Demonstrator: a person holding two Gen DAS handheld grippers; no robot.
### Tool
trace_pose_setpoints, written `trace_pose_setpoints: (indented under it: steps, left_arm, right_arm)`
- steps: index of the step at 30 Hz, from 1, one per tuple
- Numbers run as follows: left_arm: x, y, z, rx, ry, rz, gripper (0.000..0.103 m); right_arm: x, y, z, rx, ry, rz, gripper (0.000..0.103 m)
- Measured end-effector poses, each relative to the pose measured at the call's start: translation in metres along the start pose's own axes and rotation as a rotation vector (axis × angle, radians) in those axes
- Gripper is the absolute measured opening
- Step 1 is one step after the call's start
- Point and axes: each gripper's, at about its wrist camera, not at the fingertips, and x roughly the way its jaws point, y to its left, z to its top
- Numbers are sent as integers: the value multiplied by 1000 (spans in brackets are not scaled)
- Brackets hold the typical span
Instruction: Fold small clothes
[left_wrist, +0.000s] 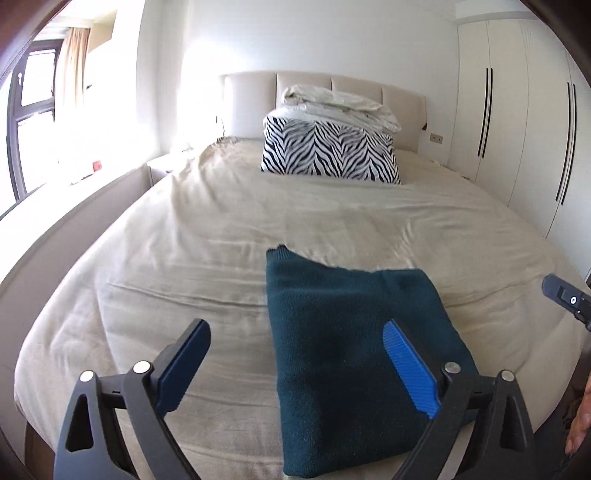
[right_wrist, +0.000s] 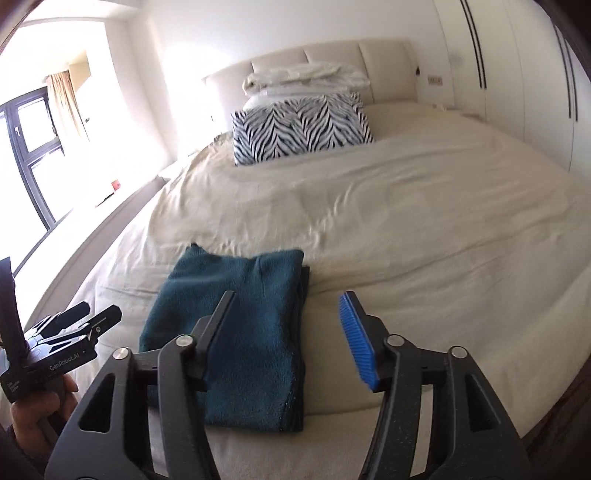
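A dark teal knitted garment (left_wrist: 343, 339) lies folded into a rectangle on the beige bed cover (left_wrist: 184, 258) near the foot of the bed. My left gripper (left_wrist: 295, 325) hovers above its near left part, open wide, with nothing between the blue pads. In the right wrist view the same garment (right_wrist: 251, 306) lies flat, and my right gripper (right_wrist: 288, 295) stands open above its right edge, touching nothing. The left gripper (right_wrist: 96, 317) shows at the left edge there, held by a hand (right_wrist: 33, 410). A tip of the right gripper (left_wrist: 565, 299) shows at the far right of the left view.
A zebra-print pillow (left_wrist: 328, 151) with white bedding (left_wrist: 340, 103) stacked on it sits at the padded headboard (left_wrist: 251, 99). White wardrobe doors (left_wrist: 517, 110) line the right side. A window (left_wrist: 33, 110) and a low ledge run along the left of the bed.
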Motion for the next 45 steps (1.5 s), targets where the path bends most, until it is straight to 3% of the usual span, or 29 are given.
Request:
trace_pose_setpoints:
  steps: [4, 5, 7, 10, 15, 18, 20, 26, 29, 37, 45]
  left_arm:
    - [-53, -2, 14, 40, -209, 55, 103]
    - [-67, -2, 17, 46, -264, 74, 103]
    - [-91, -2, 22, 49, -343, 93, 103]
    - [-113, 2, 38, 30, -352, 118, 103]
    - [-122, 6, 48, 22, -321, 117, 103]
    - [-107, 8, 43, 14, -248, 116, 103]
    - [-90, 7, 33, 20, -175, 161, 103]
    - [-40, 7, 0, 37, 30, 204, 103]
    - [-26, 9, -11, 17, 94, 194, 103]
    - [-6, 12, -30, -28, 192, 153, 103]
    - [-3, 16, -38, -45, 209, 151, 103]
  right_arm:
    - [-50, 18, 16, -32, -220, -56, 98]
    - [-65, 22, 19, -35, -291, -77, 102]
    - [-94, 31, 25, -47, -414, -95, 103]
    - [-119, 43, 38, -83, -448, -73, 103]
    - [-136, 58, 52, -105, -405, -3, 103]
    - [-137, 65, 50, -123, -388, 1, 103]
    - [-130, 66, 46, -125, -355, -15, 103]
    - [-57, 55, 25, -69, 5, -154, 103]
    - [-22, 43, 5, 0, 125, -189, 103]
    - [11, 46, -24, -69, 158, -201, 103]
    - [19, 51, -36, -101, 208, -176, 103]
